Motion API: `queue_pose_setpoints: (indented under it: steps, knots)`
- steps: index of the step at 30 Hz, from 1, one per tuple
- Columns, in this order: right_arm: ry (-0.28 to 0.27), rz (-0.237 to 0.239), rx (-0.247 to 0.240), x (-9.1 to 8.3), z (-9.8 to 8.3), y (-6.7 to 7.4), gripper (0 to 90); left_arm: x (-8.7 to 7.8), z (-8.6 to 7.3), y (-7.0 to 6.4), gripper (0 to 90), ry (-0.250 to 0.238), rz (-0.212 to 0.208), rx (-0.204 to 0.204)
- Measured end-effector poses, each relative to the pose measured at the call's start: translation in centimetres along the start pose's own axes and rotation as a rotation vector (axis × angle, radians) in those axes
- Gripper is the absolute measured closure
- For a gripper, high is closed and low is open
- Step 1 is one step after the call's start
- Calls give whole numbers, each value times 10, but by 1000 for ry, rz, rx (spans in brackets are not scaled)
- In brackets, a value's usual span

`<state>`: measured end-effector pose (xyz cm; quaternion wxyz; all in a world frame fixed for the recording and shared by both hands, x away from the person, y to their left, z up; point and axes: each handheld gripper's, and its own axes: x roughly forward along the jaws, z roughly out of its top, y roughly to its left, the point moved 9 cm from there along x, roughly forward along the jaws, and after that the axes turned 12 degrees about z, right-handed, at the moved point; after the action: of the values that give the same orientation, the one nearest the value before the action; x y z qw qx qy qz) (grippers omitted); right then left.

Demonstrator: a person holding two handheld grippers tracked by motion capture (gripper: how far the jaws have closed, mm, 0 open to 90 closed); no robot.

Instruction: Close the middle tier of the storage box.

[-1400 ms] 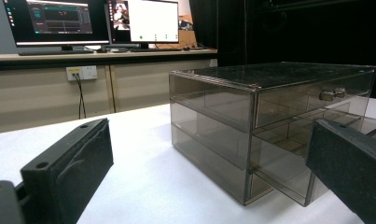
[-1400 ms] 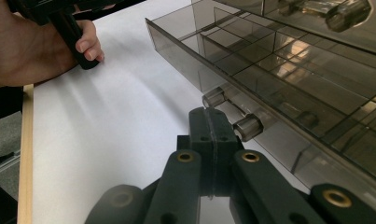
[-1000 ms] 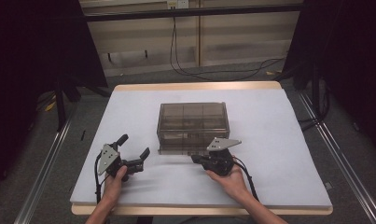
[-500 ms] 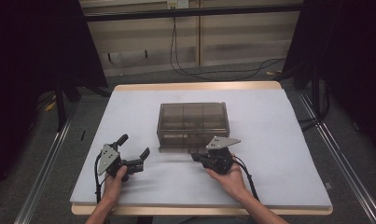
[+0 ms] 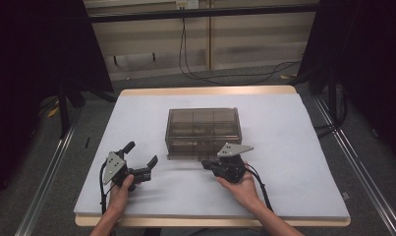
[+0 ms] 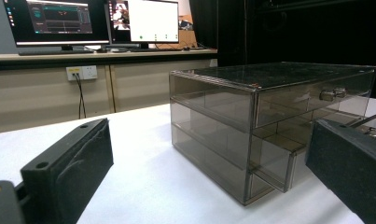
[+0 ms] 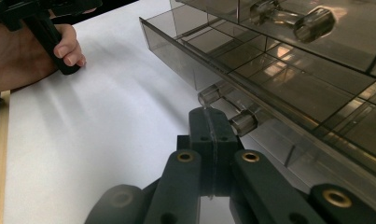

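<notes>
A smoky, translucent plastic drawer cabinet (image 5: 203,132), boxy with hard glossy walls, sits mid-table on the matte white table (image 5: 294,162). Its bottom drawer (image 7: 288,98) stands slightly pulled out, showing gridded compartments inside. The right tongs (image 5: 209,165), black with padded faces, are pressed together with no gap, their tip touching the clear cylindrical knob (image 7: 230,109) of that drawer. The left tongs (image 5: 141,160) rest well apart from the cabinet, their thick black foam-faced jaws spread wide, gripped by the left hand (image 5: 120,192).
</notes>
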<state>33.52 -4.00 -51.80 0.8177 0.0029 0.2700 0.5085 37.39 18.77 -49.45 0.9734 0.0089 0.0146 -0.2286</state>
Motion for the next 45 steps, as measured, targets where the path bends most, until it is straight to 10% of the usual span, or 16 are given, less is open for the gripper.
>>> queue_pose_setpoints:
  steps: [45]
  knots:
    - [-12, -17, 15, 1, 5, -13, 900, 0, 0, 0, 9, -1, -2, 0]
